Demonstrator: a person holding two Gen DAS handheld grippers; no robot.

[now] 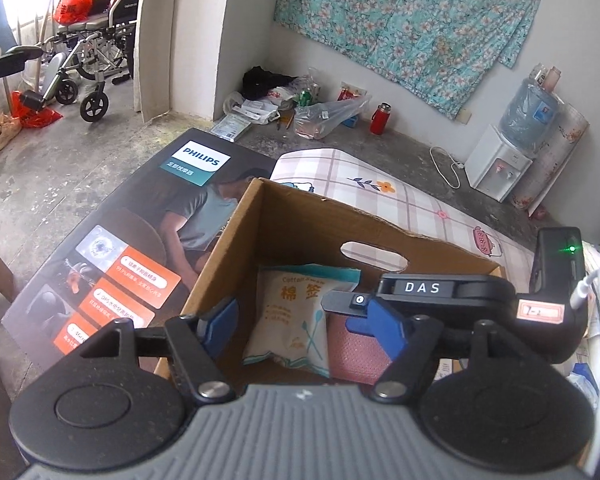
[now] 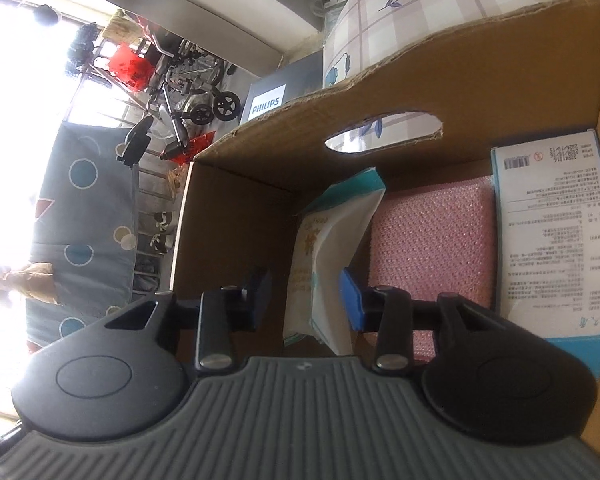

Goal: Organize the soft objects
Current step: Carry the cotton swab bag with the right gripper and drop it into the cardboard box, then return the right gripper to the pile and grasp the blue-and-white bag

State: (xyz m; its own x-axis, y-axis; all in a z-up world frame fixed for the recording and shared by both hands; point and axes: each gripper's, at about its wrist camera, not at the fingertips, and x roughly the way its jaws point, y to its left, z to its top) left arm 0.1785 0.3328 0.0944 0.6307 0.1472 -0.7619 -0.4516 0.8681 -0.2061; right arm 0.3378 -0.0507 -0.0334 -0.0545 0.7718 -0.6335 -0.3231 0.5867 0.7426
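The right gripper (image 2: 306,300) has its blue-padded jaws spread, the soft white packet of cotton swabs (image 2: 332,264) standing on edge between them; the pad at three o'clock looks to lie against the packet's crinkled film, the other pad stands clear of it, so nothing is pinched. The packet is plump and pillow-like, with a teal sealed top, and it leans inside the cardboard box (image 2: 480,80). Just beside it, toward three o'clock, lies a pink pad (image 2: 432,240) with a fine dimpled, bubbly texture, flat on the box floor. Beyond that, against the box's wall, stands a flat rectangular carton (image 2: 552,240), white with blue edging and dense small print.

The left gripper (image 1: 302,320) hovers over the same box with its jaws wide apart and nothing between the pads; below the gap sit the swab packet and the pink pad. The right gripper's black body reaches in from three o'clock.

The box is plain brown corrugated board with a ragged rim and an oval hand-slot cut in its far wall. At ten o'clock from it lies a large glossy Philips box (image 1: 112,240), and at one o'clock a smooth plaid cloth (image 1: 420,200) printed with flowers and teapots.
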